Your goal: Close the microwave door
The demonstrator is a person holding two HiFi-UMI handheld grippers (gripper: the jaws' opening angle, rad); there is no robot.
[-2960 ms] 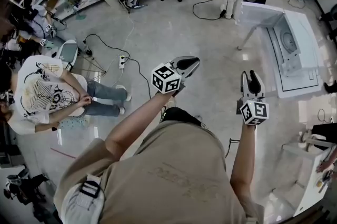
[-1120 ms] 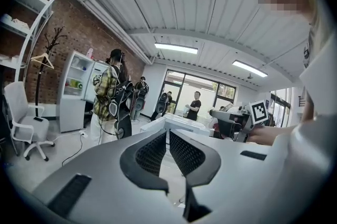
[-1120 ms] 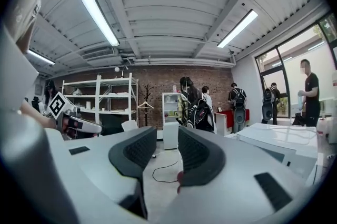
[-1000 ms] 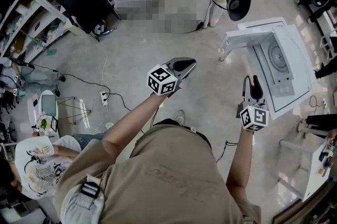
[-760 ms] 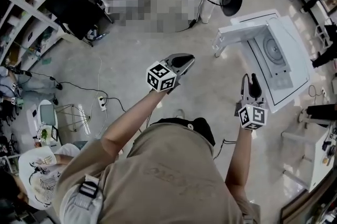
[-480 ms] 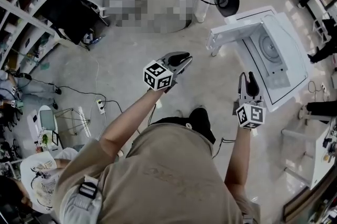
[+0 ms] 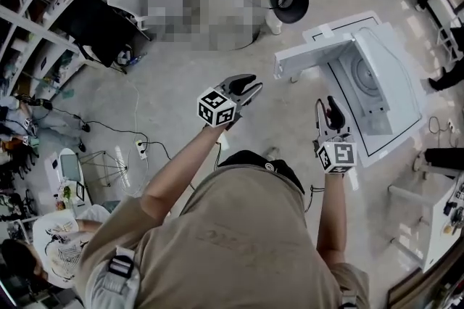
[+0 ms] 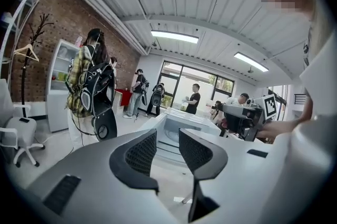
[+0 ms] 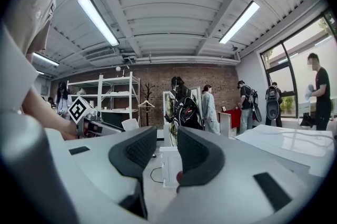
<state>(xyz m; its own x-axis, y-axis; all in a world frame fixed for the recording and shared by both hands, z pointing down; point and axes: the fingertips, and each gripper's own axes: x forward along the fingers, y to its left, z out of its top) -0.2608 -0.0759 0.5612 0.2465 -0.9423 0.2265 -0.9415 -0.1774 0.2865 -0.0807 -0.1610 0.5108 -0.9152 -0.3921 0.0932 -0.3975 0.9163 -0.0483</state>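
My left claw is opening, nothing between its jaws. My right claw has its jaws slightly apart, empty too. Just ahead of the right claw sits the microwave, its door swung open, farther ahead of the left.

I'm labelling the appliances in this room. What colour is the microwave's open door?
White. The door shows best in the head view.
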